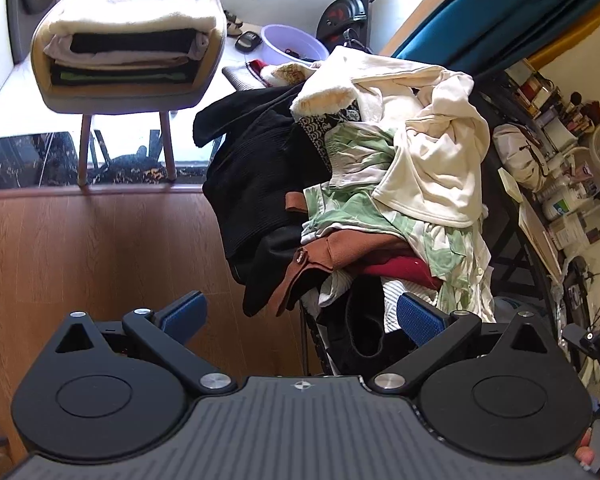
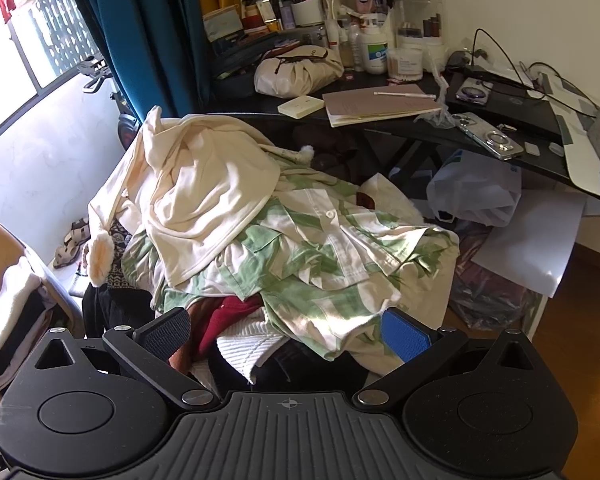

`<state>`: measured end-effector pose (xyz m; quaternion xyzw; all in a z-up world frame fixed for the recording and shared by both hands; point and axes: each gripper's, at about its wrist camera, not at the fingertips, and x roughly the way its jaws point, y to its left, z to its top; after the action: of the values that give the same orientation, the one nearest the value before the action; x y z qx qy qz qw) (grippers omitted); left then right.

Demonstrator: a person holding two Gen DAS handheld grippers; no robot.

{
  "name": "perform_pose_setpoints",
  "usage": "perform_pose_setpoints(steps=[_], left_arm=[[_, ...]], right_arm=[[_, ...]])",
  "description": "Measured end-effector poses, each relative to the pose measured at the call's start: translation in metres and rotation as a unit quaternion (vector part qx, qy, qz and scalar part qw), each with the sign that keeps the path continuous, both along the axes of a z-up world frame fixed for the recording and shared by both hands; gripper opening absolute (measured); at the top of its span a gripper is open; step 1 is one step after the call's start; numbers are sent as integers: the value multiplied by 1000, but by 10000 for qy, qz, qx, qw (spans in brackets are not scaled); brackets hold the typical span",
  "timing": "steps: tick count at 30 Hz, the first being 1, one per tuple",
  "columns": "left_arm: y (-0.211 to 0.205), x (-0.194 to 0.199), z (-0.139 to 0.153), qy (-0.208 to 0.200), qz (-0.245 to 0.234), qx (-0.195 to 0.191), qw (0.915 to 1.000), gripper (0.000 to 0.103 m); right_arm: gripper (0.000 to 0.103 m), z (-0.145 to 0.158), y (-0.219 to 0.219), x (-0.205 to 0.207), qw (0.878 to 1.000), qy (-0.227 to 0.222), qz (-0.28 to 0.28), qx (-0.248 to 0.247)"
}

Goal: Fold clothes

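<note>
Clothes pile (image 2: 284, 240) is lying heaped on a seat beside the dark desk (image 2: 480, 136); what is carrying it is mostly hidden, possibly a chair. Cream garment (image 2: 204, 200) is resting on top, overlapping a green-and-white patterned shirt (image 2: 320, 248); black garment (image 1: 252, 184) is hanging off the pile's side. Left gripper (image 1: 300, 316) is hovering near the pile's lower edge, its 2 fingers spread apart and holding nothing. Right gripper (image 2: 288, 336) is likewise spread wide, empty, just over the shirt hem. Folded stack (image 1: 132, 36) is sitting on a tan chair (image 1: 120, 92), well apart.
</note>
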<state>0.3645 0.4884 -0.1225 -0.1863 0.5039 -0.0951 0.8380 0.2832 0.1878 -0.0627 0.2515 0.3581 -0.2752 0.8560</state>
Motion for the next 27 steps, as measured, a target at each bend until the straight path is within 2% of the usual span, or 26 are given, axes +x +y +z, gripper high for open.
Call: perform_pose_setpoints(steps=[16, 24, 27], left_arm=[[-4, -3, 2, 12, -215, -81, 9997, 103], [6, -5, 9, -157, -180, 21, 9997, 103], [14, -6, 9, -158, -89, 48, 9998, 103]], right_arm=[[102, 3, -5, -7, 9998, -17, -177, -69], [102, 15, -9, -9, 9974, -441, -461, -338], [102, 19, -8, -6, 9964, -464, -496, -504]])
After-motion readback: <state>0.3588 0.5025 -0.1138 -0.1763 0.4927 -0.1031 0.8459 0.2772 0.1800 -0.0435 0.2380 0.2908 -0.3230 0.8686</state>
